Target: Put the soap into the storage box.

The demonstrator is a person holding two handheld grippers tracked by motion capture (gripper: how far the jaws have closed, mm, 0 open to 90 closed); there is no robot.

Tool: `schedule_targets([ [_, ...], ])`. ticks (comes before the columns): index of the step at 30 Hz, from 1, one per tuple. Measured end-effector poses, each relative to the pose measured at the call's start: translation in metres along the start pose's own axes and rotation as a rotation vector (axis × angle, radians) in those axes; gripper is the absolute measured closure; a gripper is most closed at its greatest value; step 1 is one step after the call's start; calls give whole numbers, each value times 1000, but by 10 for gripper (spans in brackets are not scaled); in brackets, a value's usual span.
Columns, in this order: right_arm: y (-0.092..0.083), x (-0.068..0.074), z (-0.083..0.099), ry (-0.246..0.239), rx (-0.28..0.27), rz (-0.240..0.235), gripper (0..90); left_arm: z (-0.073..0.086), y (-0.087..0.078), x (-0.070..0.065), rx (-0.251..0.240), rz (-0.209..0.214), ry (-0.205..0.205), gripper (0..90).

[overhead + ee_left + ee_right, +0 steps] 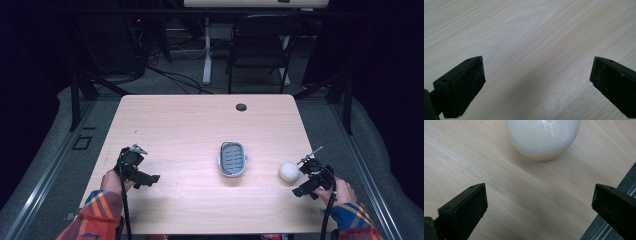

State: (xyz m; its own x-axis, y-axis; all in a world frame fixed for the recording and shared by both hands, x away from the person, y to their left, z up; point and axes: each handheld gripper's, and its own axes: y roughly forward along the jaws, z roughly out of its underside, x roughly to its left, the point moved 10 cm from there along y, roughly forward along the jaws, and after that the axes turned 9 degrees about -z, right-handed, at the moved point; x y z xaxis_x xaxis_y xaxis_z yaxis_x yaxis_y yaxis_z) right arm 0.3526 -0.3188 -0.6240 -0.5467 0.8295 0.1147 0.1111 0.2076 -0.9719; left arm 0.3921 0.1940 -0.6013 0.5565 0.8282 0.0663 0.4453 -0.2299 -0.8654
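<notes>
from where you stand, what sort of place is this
Probably a lab or workshop set up for recording, not a home. A light wooden table stands on grey carpet, dark curtains close in the sides, and a black folding chair and loose cables lie behind it.

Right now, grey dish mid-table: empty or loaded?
Empty. In the high view the grey dish shows only its ribbed floor; the white ball sits apart on the table, ahead of the open right gripper.

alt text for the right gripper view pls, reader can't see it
A white ball sits on a light wood table, just ahead of the right gripper, whose two black jaws stand wide open with nothing between them. The table's edge and a grey floor rail show at lower right.
</notes>
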Motion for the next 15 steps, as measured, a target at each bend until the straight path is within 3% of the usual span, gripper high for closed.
schedule_targets([
  [6, 1, 0, 1, -13, 12, 1, 0, 0, 0, 0, -2, -2, 1, 0],
  [8, 4, 2, -1, 1, -18, 0, 0, 0, 0, 0, 3, -1, 6, 0],
  [11, 2, 1, 1, -26, 32, 2, 0, 0, 0, 0, 3, 0, 6, 0],
  [13, 4, 3, -1, -10, 1, -2, 0, 1, 0, 0, 4, 1, 4, 0],
  [15, 2, 1, 0, -36, 37, 0, 0, 1, 0, 0, 4, -1, 3, 0],
])
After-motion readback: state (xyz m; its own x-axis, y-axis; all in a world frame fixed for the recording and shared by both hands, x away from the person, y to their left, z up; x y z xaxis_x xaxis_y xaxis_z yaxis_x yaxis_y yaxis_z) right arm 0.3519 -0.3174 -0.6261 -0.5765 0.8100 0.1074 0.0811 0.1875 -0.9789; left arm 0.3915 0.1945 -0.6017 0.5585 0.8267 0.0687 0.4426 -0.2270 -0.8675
